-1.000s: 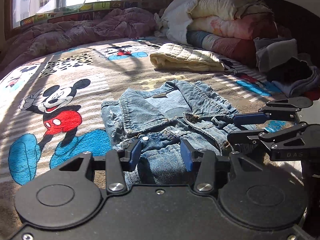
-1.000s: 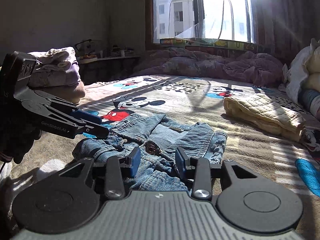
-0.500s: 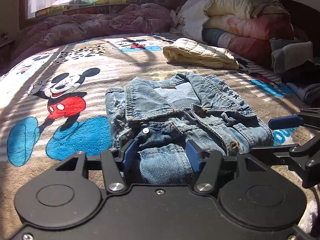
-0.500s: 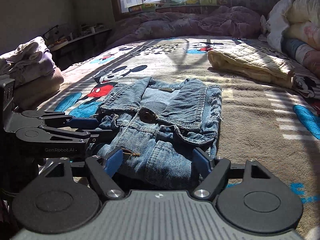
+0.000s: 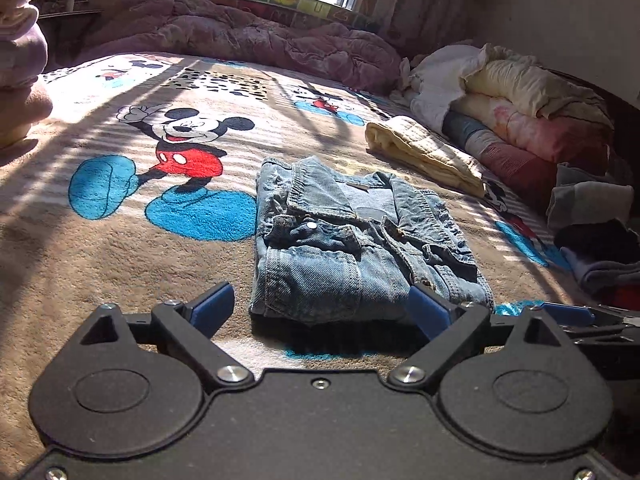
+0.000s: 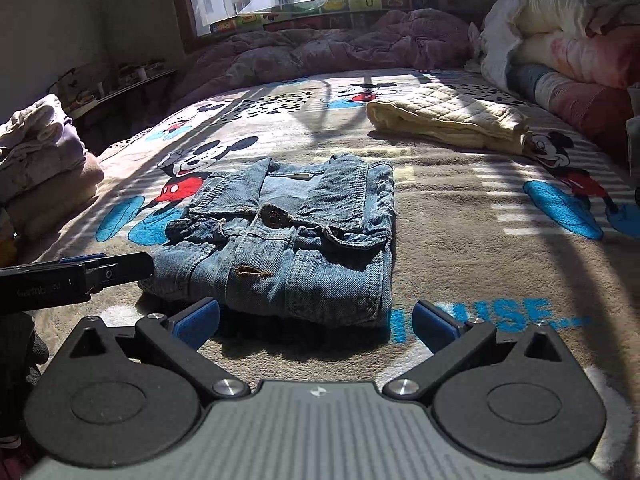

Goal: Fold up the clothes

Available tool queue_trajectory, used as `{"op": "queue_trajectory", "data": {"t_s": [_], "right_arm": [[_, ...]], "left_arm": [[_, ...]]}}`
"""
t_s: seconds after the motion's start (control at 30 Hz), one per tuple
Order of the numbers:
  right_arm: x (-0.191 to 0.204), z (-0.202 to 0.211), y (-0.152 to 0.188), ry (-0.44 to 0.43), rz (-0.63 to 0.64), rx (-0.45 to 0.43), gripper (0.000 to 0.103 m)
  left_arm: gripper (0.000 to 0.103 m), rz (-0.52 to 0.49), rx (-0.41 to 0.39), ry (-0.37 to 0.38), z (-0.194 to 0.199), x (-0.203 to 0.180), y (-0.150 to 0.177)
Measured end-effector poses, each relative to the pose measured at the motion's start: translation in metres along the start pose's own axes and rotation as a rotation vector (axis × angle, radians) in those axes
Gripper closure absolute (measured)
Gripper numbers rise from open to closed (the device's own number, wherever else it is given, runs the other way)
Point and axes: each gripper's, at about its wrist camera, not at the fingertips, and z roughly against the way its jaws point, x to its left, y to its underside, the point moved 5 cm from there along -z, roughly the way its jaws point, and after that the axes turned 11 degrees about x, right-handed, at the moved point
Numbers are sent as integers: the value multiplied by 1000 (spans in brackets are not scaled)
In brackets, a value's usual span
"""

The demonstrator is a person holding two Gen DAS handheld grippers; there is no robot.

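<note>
Pulled back off the denim jacket since a second ago, both sets of jaws then astride its near hem. Left gripper opening, wide now, blue pads clear of the cloth; right gripper likewise opening wide, nothing pinched. Folded flat on the cartoon-mouse blanket, just ahead of both grippers.

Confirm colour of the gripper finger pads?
Blue pads on black arms; clearest in the right wrist view.
</note>
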Motion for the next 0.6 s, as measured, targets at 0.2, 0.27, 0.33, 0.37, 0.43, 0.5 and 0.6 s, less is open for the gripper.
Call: {"op": "queue_trajectory", "data": {"t_s": [0.2,0.27,0.33,0.37,0.43,0.5,0.6], "right_arm": [[-2,1,3,22,-8,3,1],[-3,0,3,25,-15,4,1],[-6,-2,3,25,-24,7,1],[-8,-4,2,25,-29,8,1],[-11,-7,2,26,-38,10,1],[-15,-11,0,24,-49,15,1],[-21,-13,-3,-12,-83,-3,1]], "left_arm": [[6,100,39,56,-6,7,7],[6,158,50,84,-10,14,8],[6,195,64,108,-14,18,6],[6,206,73,116,-16,19,6],[6,225,87,131,-20,21,4],[6,239,91,144,-24,23,1],[6,268,94,160,-28,27,-3]]}}
